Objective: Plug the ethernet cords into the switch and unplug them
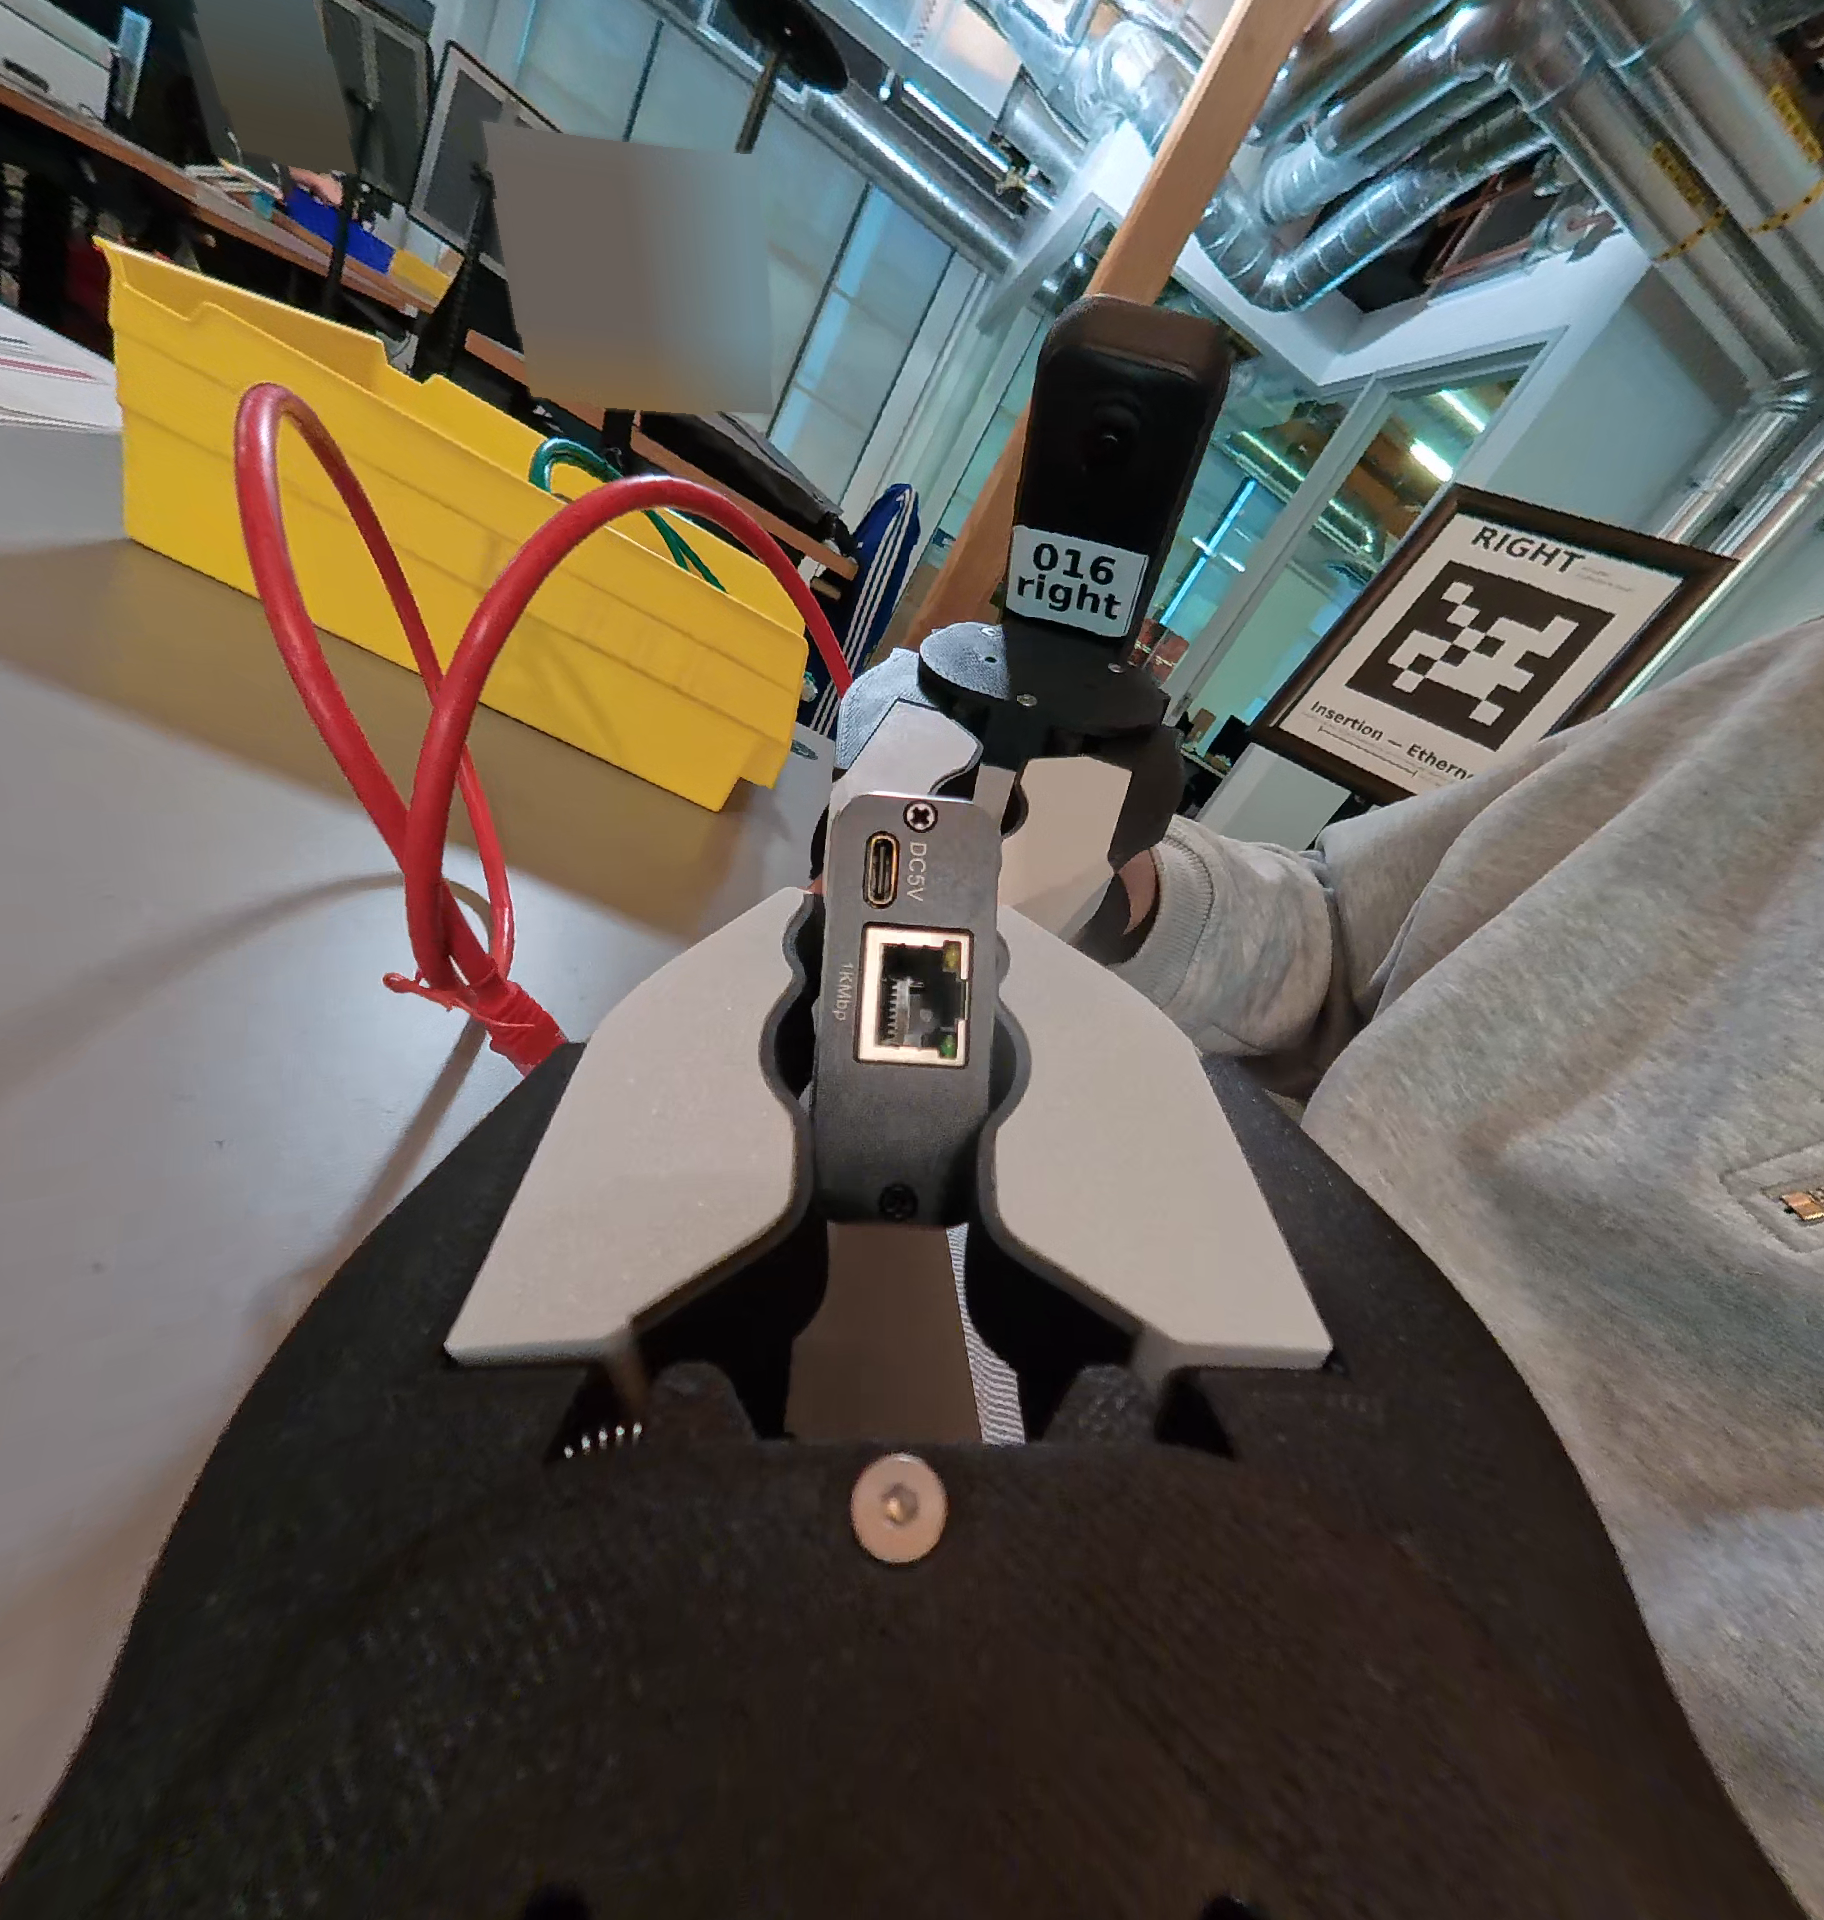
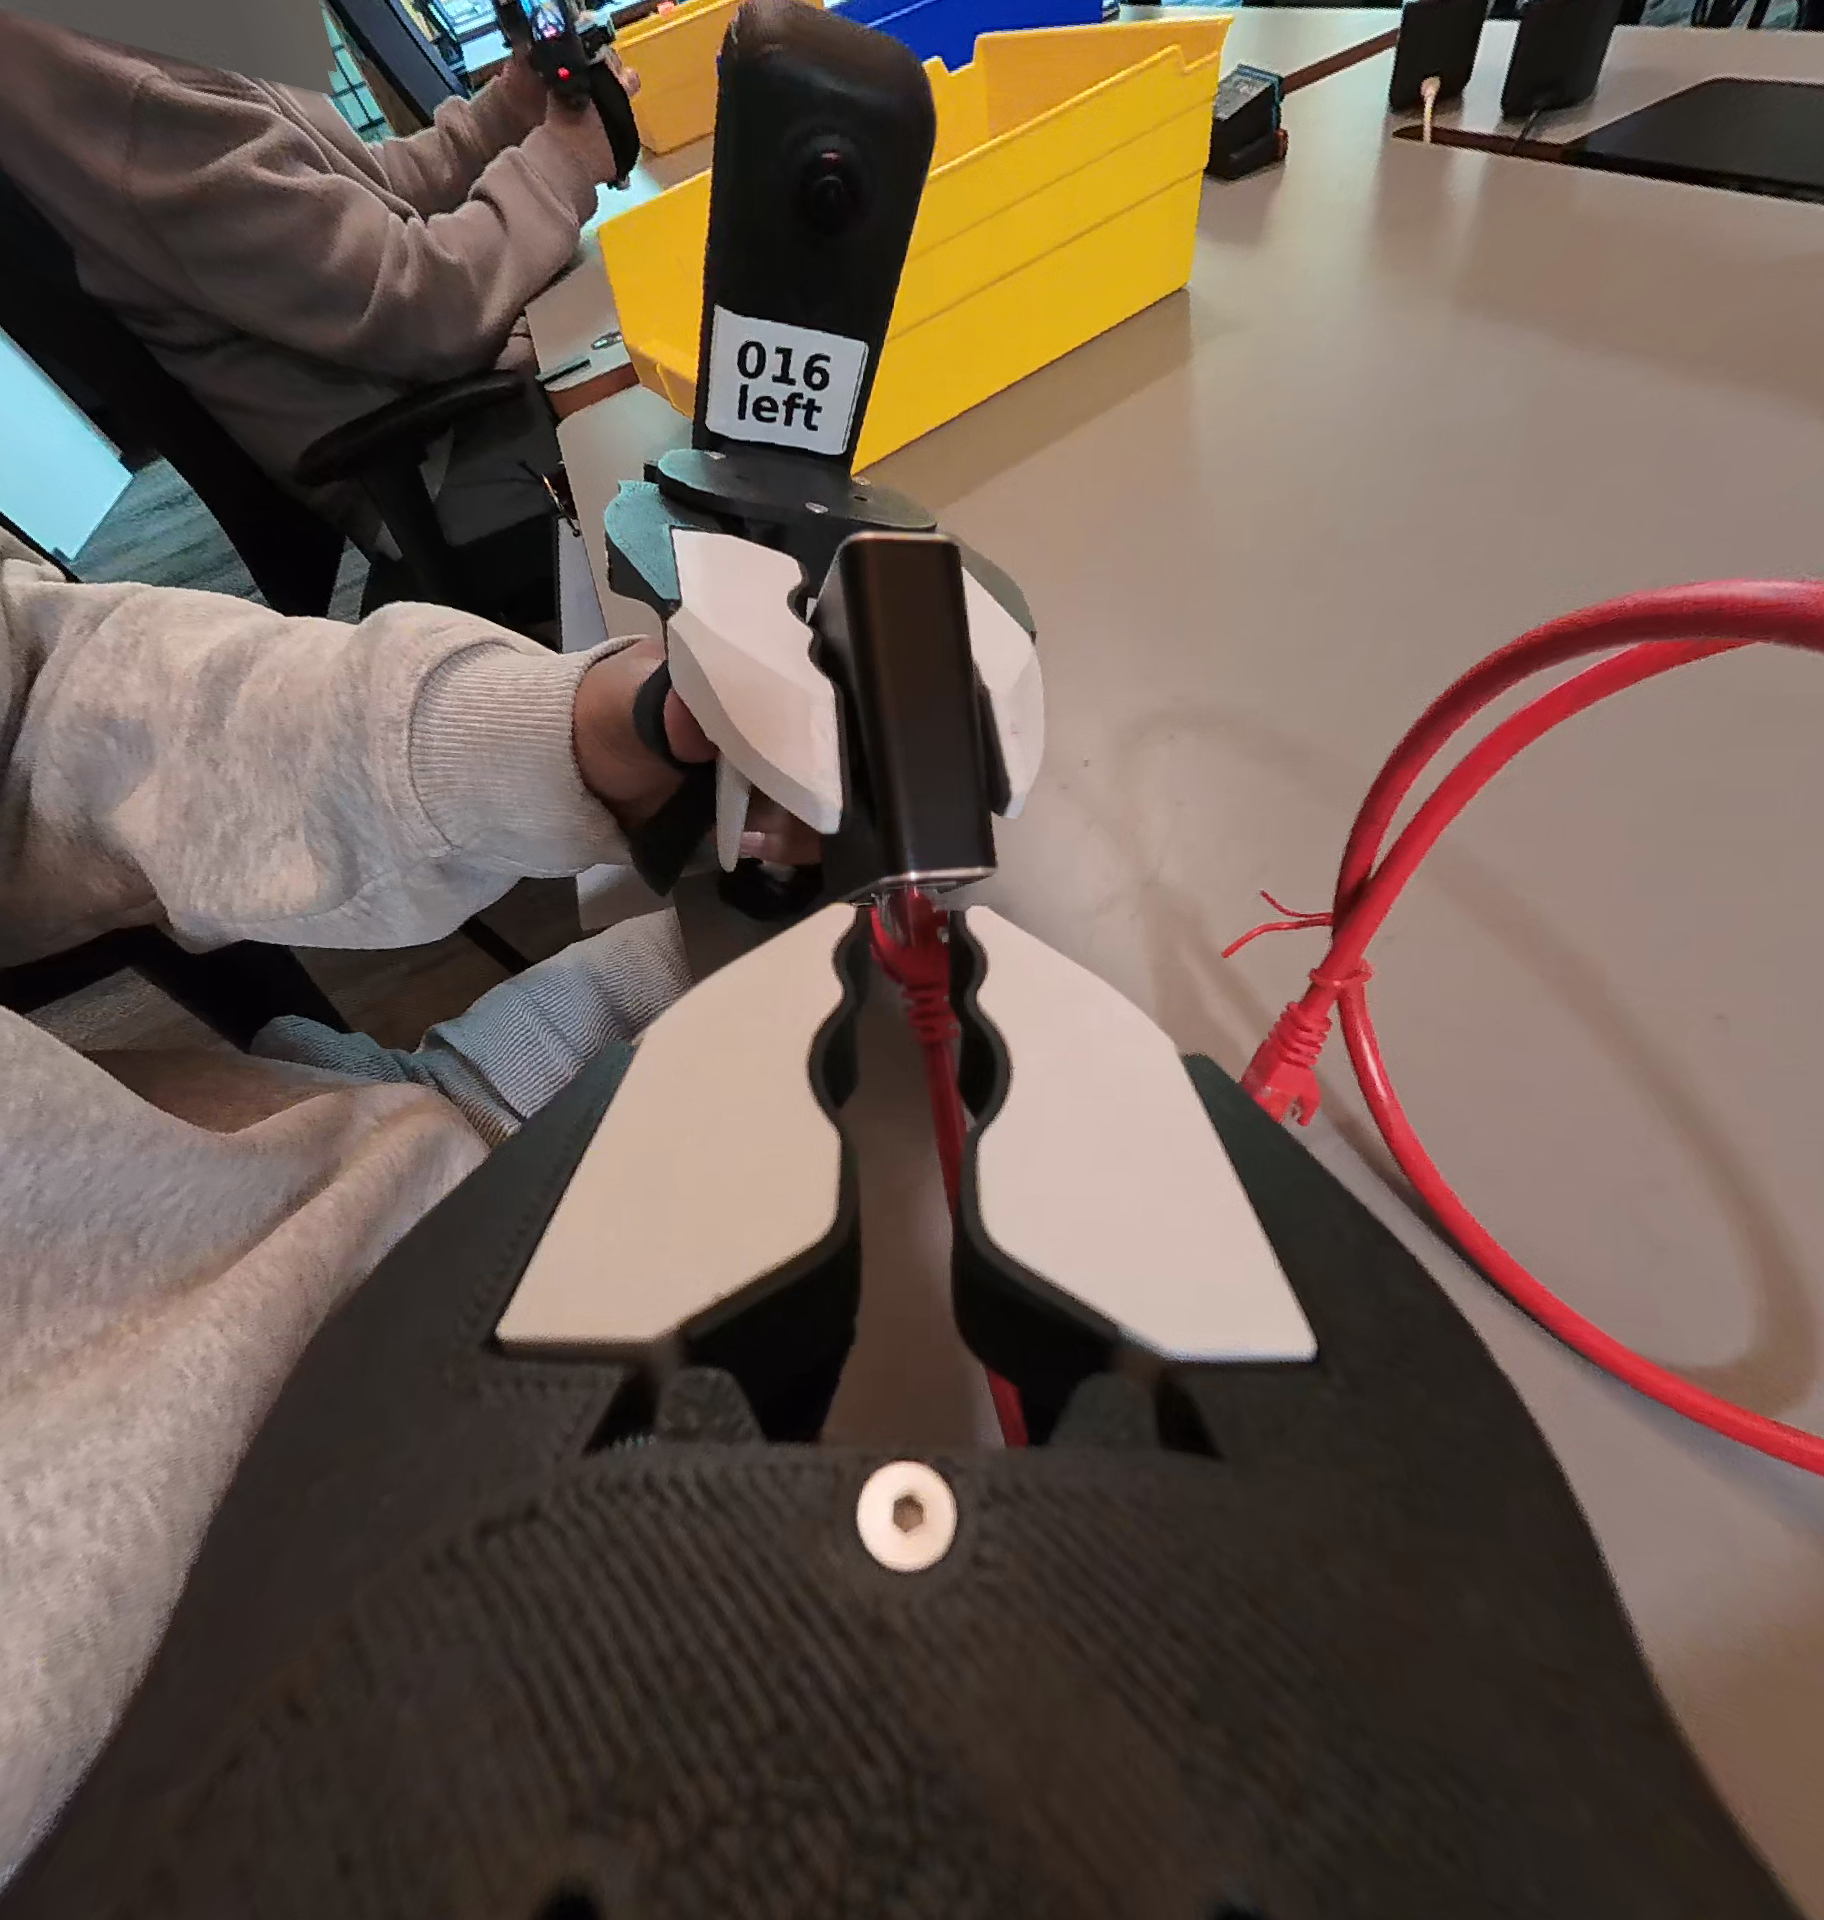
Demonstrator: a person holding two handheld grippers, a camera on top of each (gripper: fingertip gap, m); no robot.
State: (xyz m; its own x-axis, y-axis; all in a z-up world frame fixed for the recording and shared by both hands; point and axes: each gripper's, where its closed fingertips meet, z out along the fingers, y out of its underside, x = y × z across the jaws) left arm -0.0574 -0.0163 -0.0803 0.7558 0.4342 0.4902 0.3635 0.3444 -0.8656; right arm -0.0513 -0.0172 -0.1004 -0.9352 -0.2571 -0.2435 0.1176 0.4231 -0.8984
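Note:
My left gripper [image 1: 903, 914] is shut on a small dark grey switch [image 1: 913, 1039], held off the grey table [image 1: 212, 1039] with an empty ethernet port facing this camera. In the right wrist view the switch [image 2: 908, 707] sits in the left gripper [image 2: 918, 810]. My right gripper [image 2: 910, 925] is shut on the red plug [image 2: 913, 961], whose tip meets the switch's near end; how deep it sits is hidden. The red cord [image 2: 1510, 665] loops over the table. Its other plug [image 2: 1282, 1060] lies there and also shows in the left wrist view [image 1: 518, 1023].
A yellow bin [image 1: 420, 540] stands behind the cord loop, with a green cord [image 1: 617, 488] in it; it also shows in the right wrist view [image 2: 1043, 208]. A framed marker sign [image 1: 1479, 644] stands at back right. Another person's sleeve [image 2: 264, 239] is at far left.

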